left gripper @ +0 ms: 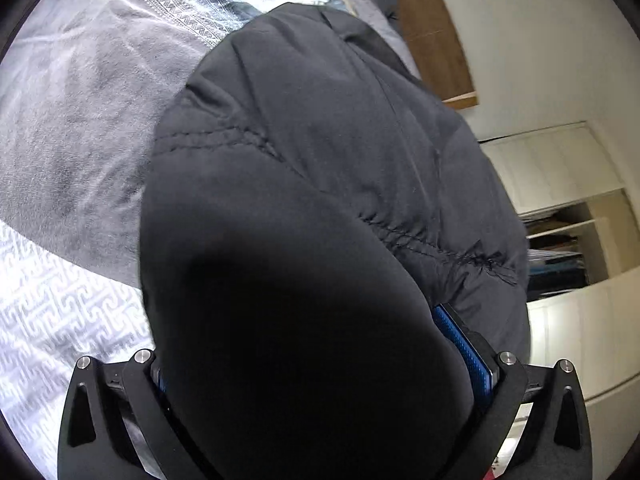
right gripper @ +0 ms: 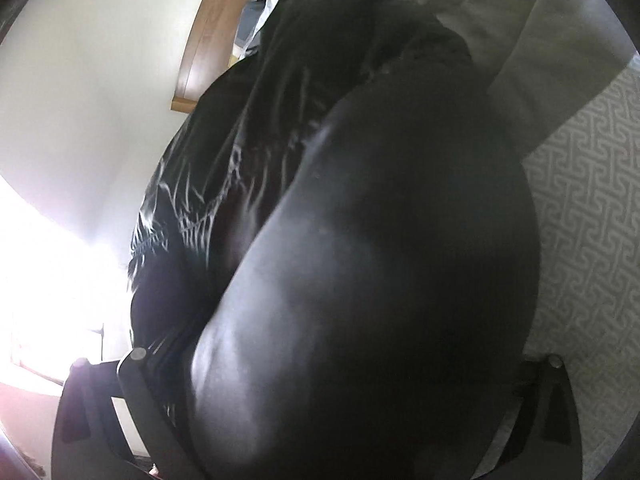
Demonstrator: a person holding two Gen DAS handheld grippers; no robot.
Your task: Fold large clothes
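Black padded garment: large quilted jacket of matt dark fabric (left gripper: 320, 152), bulging and stitched in gathered seams, filled most of the left wrist view; hung lifted above the bed, its far end reaching toward the bedding.
Same garment, right wrist view: black padded jacket (right gripper: 380, 260) seen very close, smooth outer face at right, crinkled shiny lining at left; blurred.
Left gripper: black two-finger claw (left gripper: 320, 368) with blue ribbed pads (left gripper: 466, 344); jaws stood fairly wide, a thick fold of the jacket packed between them and pressing on both pads; held the garment.
Right gripper: black two-finger claw (right gripper: 344, 360); only the linkage arms and pivot pins showed at either side, the fingers hidden behind the fabric; jaws spread around a thick bunch of the jacket, which filled the gap; grip judged as holding, pad contact not visible.
Bedding: pale grey duvet cover with white key-pattern print (left gripper: 60, 312); lay under and left of the jacket in the left view.
Grey blanket: plain soft grey cloth (left gripper: 88, 128), spread on the bed beside the jacket.
Headboard: curved brown wooden board (left gripper: 432, 32), beyond the jacket against a white wall (left gripper: 540, 40).
Wardrobe: white panelled cupboard (left gripper: 552, 160), one section open, shelves inside.
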